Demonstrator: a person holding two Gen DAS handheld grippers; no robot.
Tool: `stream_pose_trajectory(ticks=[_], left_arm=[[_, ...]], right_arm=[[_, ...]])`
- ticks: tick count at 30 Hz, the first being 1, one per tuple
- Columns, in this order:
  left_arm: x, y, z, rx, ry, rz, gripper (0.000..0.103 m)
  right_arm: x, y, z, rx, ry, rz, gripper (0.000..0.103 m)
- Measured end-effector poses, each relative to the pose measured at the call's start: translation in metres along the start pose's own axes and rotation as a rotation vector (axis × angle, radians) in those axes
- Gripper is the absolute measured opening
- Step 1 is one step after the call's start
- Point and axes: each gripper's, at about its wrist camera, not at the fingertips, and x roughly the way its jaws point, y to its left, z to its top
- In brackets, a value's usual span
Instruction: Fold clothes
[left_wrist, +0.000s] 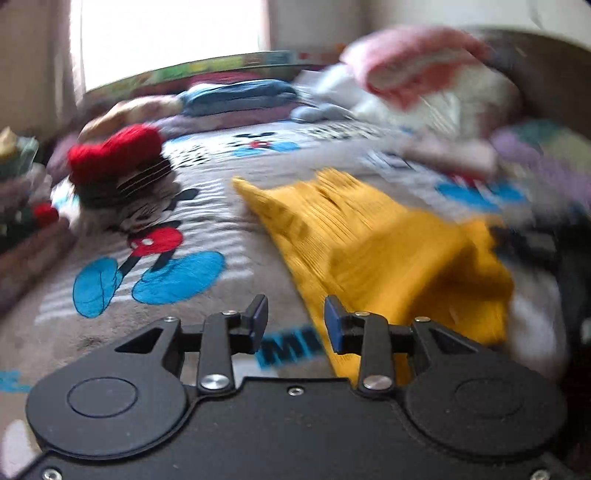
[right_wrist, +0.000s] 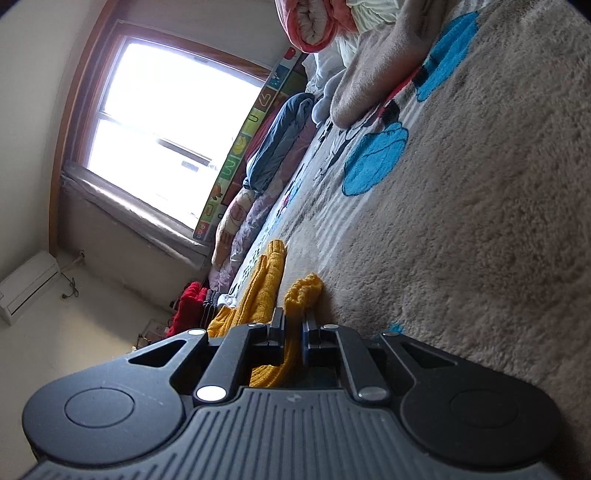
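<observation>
Setting: a bed spread with a grey plush Mickey Mouse blanket (left_wrist: 207, 206), seen from both wrist cameras; the left view is blurred by motion.
Surroundings: a red knit garment (left_wrist: 114, 151) tops a small pile with dark striped cloth at the blanket's left edge; folded blue clothing (left_wrist: 240, 96) and a floral quilt lie along the far side under a bright window (right_wrist: 173, 129).
More clutter: a rolled pink-and-white blanket (left_wrist: 410, 62) and pale bedding heap up at the head of the bed, with pastel fabric beside them; a colourful picture panel (right_wrist: 243, 144) stands between bed and window; a white wall unit (right_wrist: 27, 286) sits low on the wall in the tilted right view.
In the way: nothing lies between the left gripper and the garment; the piles stay well apart from it.
Task item: a mustard-yellow knit sweater (left_wrist: 369, 251) lies on the blanket, right of centre in the left view.
Long axis: it runs diagonally, from a narrow end far and left down to a bunched wide part near and right.
Left gripper (left_wrist: 296, 317): jaws spread, holding nothing, hovering just over the sweater's near edge.
Right gripper (right_wrist: 294, 325): jaws pressed together, pinching a fold of the yellow sweater (right_wrist: 266, 288), close to the blanket.
</observation>
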Motion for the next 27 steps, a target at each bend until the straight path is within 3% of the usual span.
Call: stream_pose_trajectory(ticks=[7,11,18,20,27], left_arm=[[0.058,0.024,0.045,-0.205,-0.006,-0.051,0.032],[0.098,0.035,0.066,-0.323,0.029,-0.079,0.032],[0.148,0.035,0.09,-0.317,0.097,0.02,0.032],[0.158,0.031,0.093,-0.296,0.112,0.031,0.01],[0.172,-0.002,0.097,-0.193,0.104,0.029,0.007]], right_arm=[[0.004,-0.001,0.0,-0.01,0.002,0.018,0.01],[0.005,-0.002,0.001,-0.006,0.005,0.033,0.011],[0.005,-0.007,0.003,-0.003,0.009,0.051,0.011],[0.005,-0.009,0.004,0.0,0.011,0.06,0.011],[0.005,-0.011,0.005,0.004,0.018,0.08,0.011]])
